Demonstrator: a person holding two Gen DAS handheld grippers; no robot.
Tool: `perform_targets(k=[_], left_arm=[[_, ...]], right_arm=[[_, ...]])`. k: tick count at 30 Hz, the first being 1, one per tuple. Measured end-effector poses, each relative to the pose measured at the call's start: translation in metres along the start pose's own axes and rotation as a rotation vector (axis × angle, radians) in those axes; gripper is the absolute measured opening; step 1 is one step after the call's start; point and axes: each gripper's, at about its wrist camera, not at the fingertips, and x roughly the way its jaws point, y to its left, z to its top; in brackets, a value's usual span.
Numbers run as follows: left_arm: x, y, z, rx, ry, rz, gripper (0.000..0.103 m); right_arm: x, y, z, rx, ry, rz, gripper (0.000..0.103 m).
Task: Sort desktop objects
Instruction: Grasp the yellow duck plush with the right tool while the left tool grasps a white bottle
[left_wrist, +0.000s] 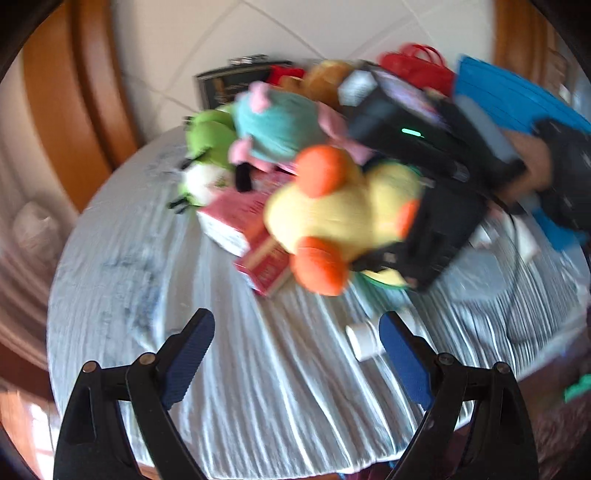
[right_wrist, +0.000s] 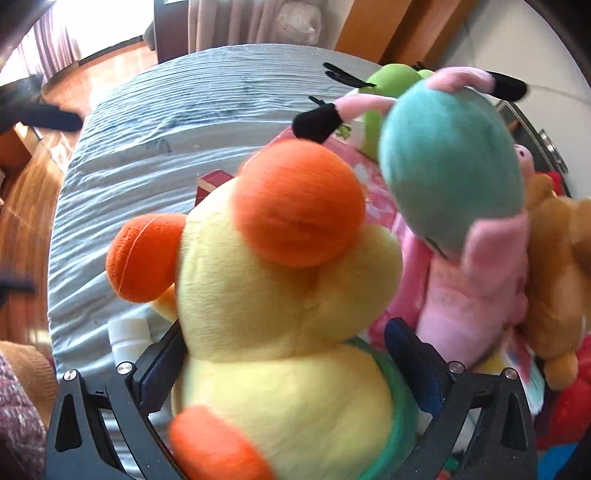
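Blue-padded fingers of the left gripper fill the bottom of the left wrist view, spread wide with nothing between them, only the striped grey tablecloth below. Just inside its right-hand finger lies a small white bottle on its side.

Left to right across the pile beyond: a green plush, a teal and pink plush, pink boxes beneath them, then the yellow plush duck with orange feet. A brown plush, a red bag and a blue folder sit further back.

The duck lies ahead of the left gripper and slightly to its right, well apart from it. The right gripper is the nearer tool by far: in its own view the duck sits squarely between its two fingers, body running up and away from the camera. The pads stand at its flanks, but the plush bulges over them and I cannot tell whether they press in or merely straddle it.

From the left wrist, the right gripper's dark body shows reaching in from the right against the duck, though blurred. The right wrist view alone shows the pink plush beside the duck.
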Motion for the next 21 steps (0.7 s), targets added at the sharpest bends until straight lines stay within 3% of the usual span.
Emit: perform_targets(k=[3, 4, 5, 8, 13, 16, 18, 21], left_arm=[[0.017, -0.015, -0.009, 0.14, 0.046, -0.113, 0.091], [0.024, -0.02, -0.012, 0.197, 0.065, -0.162, 0.091], [0.029, -0.025, -0.013, 0.232, 0.073, -0.181, 0.091], [0.045, -0.038, -0.014, 0.367, 0.109, -0.233, 0.091], [0.067, -0.062, -0.001, 0.535, 0.139, -0.31, 0.085], [0.08, -0.073, 0.004, 0.609, 0.155, -0.342, 0.067], [0.092, -0.079, 0.003, 0.651, 0.189, -0.351, 0.047], [0.097, -0.077, -0.002, 0.674, 0.196, -0.362, 0.039]], right_arm=[[0.021, 0.017, 0.001, -0.03, 0.07, 0.011, 0.103], [0.022, 0.018, 0.0, -0.027, 0.064, 0.005, 0.098], [0.018, 0.015, -0.001, -0.005, 0.039, 0.005, 0.085], [-0.006, -0.007, -0.007, 0.135, 0.0, 0.016, 0.077], [-0.065, -0.043, -0.037, 0.368, -0.12, 0.03, 0.077], [-0.095, -0.052, -0.059, 0.476, -0.181, -0.008, 0.077], [-0.108, -0.057, -0.073, 0.55, -0.213, -0.019, 0.077], [-0.129, -0.061, -0.095, 0.64, -0.261, -0.038, 0.078]])
